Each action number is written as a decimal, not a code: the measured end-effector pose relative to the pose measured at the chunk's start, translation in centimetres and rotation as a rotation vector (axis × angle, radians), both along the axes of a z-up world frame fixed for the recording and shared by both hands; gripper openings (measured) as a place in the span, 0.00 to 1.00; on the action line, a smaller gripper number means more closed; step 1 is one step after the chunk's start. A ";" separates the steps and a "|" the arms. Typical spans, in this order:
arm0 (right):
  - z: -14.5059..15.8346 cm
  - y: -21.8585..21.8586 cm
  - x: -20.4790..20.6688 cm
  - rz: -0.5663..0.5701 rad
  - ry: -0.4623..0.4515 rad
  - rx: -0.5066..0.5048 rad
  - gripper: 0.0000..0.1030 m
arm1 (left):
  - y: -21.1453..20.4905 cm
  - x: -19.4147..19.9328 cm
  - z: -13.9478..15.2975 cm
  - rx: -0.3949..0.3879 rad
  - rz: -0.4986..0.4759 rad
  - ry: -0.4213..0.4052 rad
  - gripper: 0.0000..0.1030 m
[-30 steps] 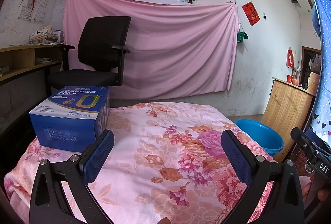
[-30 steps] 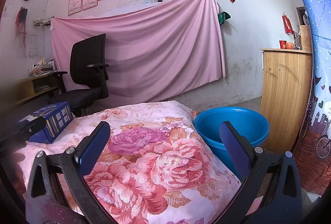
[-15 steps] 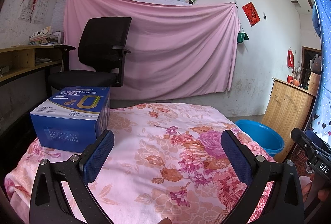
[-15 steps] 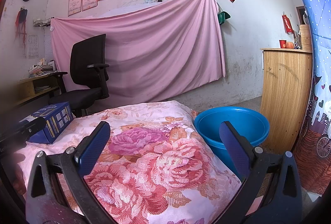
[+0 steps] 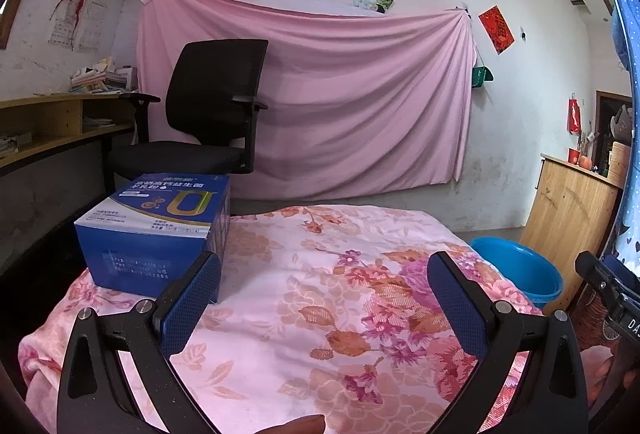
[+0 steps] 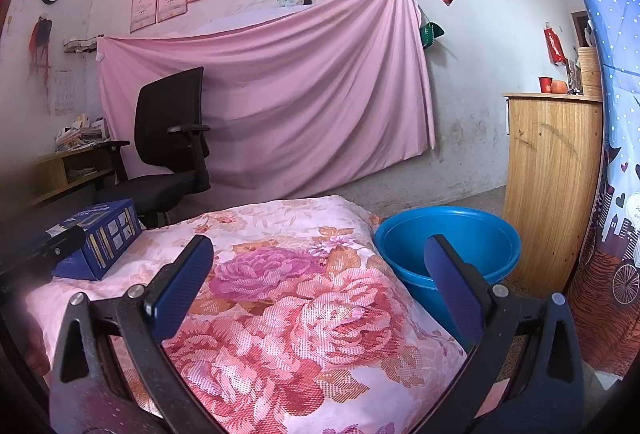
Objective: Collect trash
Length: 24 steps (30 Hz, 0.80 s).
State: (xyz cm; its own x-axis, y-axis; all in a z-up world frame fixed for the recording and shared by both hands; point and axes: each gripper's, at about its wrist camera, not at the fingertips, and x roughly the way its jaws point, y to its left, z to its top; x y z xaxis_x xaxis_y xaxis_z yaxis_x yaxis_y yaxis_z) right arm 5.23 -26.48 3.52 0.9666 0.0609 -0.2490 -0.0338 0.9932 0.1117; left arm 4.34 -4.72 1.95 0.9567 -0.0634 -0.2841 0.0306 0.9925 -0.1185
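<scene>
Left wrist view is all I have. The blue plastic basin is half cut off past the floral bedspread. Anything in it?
Observer: The right wrist view looks into the blue plastic basin; the part of the inside that shows is bare.
Operator: What's beside it?
Observer: A light wooden cabinet stands just right of it, with a red cup on top.
Operator: Right hand-held gripper?
Observer: The right hand-held gripper is open, holding nothing, over the floral bedspread.
</scene>
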 end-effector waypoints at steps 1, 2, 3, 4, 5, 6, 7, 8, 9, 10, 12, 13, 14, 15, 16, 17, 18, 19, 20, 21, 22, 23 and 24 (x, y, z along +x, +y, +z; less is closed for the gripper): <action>0.0 0.0 0.0 0.001 0.001 -0.001 1.00 | 0.0 0.0 0.0 0.001 -0.002 0.000 0.98; 0.0 0.1 0.0 0.001 0.001 -0.002 1.00 | 0.0 0.0 0.0 0.003 -0.002 0.000 0.98; 0.0 0.1 0.0 0.002 0.001 -0.002 1.00 | 0.0 0.0 0.0 0.002 -0.002 -0.001 0.98; -0.1 0.2 0.0 0.002 0.001 -0.003 1.00 | 0.0 0.0 0.0 0.003 -0.002 -0.001 0.98; -0.1 0.2 0.0 0.003 0.002 -0.003 1.00 | 0.0 0.0 0.0 0.003 -0.002 0.000 0.98; -0.1 0.2 0.0 0.003 0.003 -0.003 1.00 | 0.0 0.0 0.0 0.002 -0.002 0.000 0.98; -0.1 0.2 0.0 0.004 0.004 -0.003 1.00 | 0.0 0.0 0.0 0.002 -0.001 0.000 0.98; -0.1 0.2 0.0 0.004 0.005 -0.004 1.00 | 0.0 0.0 0.0 0.002 -0.001 0.000 0.98; -0.1 0.2 0.1 0.003 0.005 -0.003 1.00 | 0.0 0.0 0.0 0.003 -0.001 0.000 0.98; -0.1 0.2 0.1 0.003 0.005 -0.003 1.00 | 0.0 0.0 0.0 0.003 -0.001 0.001 0.98; 0.0 0.2 0.1 0.003 0.005 -0.003 1.00 | 0.0 0.0 0.0 0.005 -0.002 0.002 0.98; 0.0 0.2 0.1 0.003 0.005 -0.003 1.00 | 0.1 0.0 0.0 0.007 -0.004 0.002 0.98; -0.1 0.2 0.1 0.004 0.005 -0.003 1.00 | 0.1 0.0 0.0 0.008 -0.004 0.002 0.98; 0.0 0.2 0.1 0.004 0.005 -0.003 1.00 | 0.0 0.1 -0.1 0.010 -0.005 0.004 0.98; -0.1 0.2 0.1 0.004 0.006 -0.003 1.00 | 0.0 0.1 -0.1 0.008 -0.008 0.007 0.98; -0.1 0.3 0.1 0.005 0.007 -0.003 1.00 | 0.1 0.2 -0.1 0.006 -0.010 0.009 0.98; -0.1 0.3 0.1 0.006 0.008 -0.003 1.00 | 0.1 0.2 -0.2 0.006 -0.010 0.012 0.98; -0.2 0.2 0.2 0.007 0.009 -0.003 1.00 | 0.1 0.2 -0.2 0.007 -0.009 0.015 0.98; -0.2 0.2 0.2 0.007 0.009 -0.003 1.00 | 0.1 0.3 -0.2 0.007 -0.009 0.016 0.98; -0.2 0.2 0.2 0.008 0.010 -0.002 1.00 | 0.2 0.4 -0.2 0.007 -0.009 0.017 0.98; -0.2 0.1 0.2 0.008 0.012 -0.002 1.00 | 0.2 0.4 -0.3 0.006 -0.009 0.018 0.98; -0.2 0.2 0.2 0.009 0.013 -0.001 1.00 | 0.3 0.5 -0.3 0.006 -0.008 0.020 0.98; -0.2 0.1 0.2 0.009 0.014 -0.001 1.00 | 0.3 0.5 -0.3 0.006 -0.008 0.022 0.98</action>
State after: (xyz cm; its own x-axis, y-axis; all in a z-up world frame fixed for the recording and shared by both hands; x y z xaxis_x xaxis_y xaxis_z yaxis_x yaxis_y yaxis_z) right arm 5.47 -26.36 3.30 0.9624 0.0699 -0.2626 -0.0416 0.9929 0.1117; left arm 4.84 -4.41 1.64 0.9496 -0.0693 -0.3057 0.0361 0.9930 -0.1128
